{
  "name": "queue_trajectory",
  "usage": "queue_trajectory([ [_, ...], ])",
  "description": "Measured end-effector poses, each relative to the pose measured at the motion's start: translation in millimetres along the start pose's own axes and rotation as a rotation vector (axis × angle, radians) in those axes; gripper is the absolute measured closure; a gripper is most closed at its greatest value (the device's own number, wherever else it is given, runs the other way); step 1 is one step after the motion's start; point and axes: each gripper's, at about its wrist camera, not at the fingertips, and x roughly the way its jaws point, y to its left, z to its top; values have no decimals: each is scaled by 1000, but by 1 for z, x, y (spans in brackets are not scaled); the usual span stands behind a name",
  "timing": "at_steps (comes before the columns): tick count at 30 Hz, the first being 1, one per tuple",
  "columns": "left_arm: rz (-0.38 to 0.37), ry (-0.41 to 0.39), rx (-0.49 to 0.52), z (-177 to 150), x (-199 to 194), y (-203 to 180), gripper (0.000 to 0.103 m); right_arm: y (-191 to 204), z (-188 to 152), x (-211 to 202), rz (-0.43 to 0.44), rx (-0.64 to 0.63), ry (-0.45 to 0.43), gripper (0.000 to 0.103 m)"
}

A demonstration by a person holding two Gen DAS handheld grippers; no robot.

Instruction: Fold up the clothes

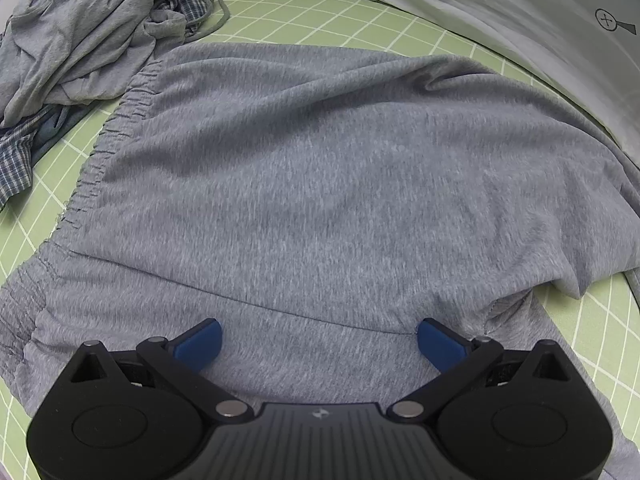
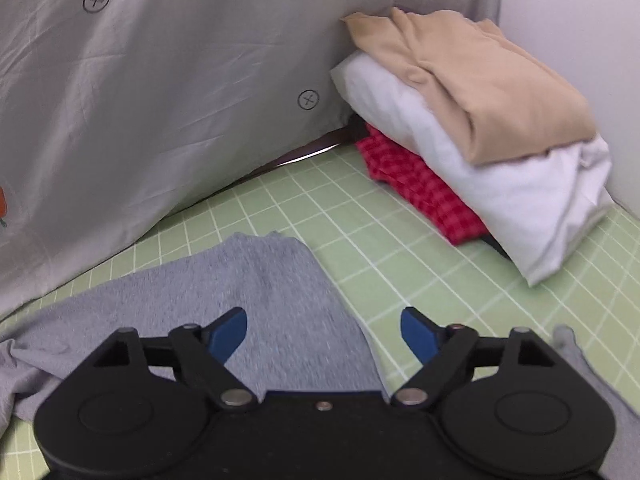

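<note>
Grey sweat shorts (image 1: 304,184) lie spread on the green grid mat (image 1: 320,12), with the gathered waistband (image 1: 100,160) at the left. My left gripper (image 1: 319,342) is open and empty, just above the near part of the shorts. In the right wrist view a leg end of the same grey shorts (image 2: 256,296) lies on the mat (image 2: 400,240). My right gripper (image 2: 323,332) is open and empty, over the leg's right edge.
A heap of unfolded grey and plaid clothes (image 1: 80,40) sits at the far left. A stack of folded clothes, beige on white on red plaid (image 2: 472,120), stands at the far right. A grey sheet backdrop (image 2: 160,100) rises behind the mat.
</note>
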Motion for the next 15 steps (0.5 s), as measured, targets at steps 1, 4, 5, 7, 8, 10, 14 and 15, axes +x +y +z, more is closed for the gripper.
queue_trajectory([
  [1, -1, 1, 1, 0, 0, 0, 0, 2, 6, 9, 15, -4, 2, 19],
  [4, -1, 1, 2, 0, 0, 0, 0, -1, 20, 44, 74, 48, 46, 20],
  [5, -1, 0, 2, 0, 0, 0, 0, -1, 24, 54, 92, 67, 59, 21],
  [7, -1, -3, 2, -1, 0, 0, 0, 0, 30, 70, 114, 86, 77, 24],
  [8, 0, -4, 1, -1, 0, 0, 0, 3, 31, 75, 110, 68, 82, 27],
  [10, 0, -5, 2, -1, 0, -1, 0, 15, 30, 80, 68, -23, 77, 57],
  [14, -1, -1, 1, 0, 0, -1, 0, 30, 30, 84, 45, -180, 79, 103],
  [15, -1, 0, 2, 0, 0, -1, 0, 31, 34, 85, 33, -205, 67, 103],
])
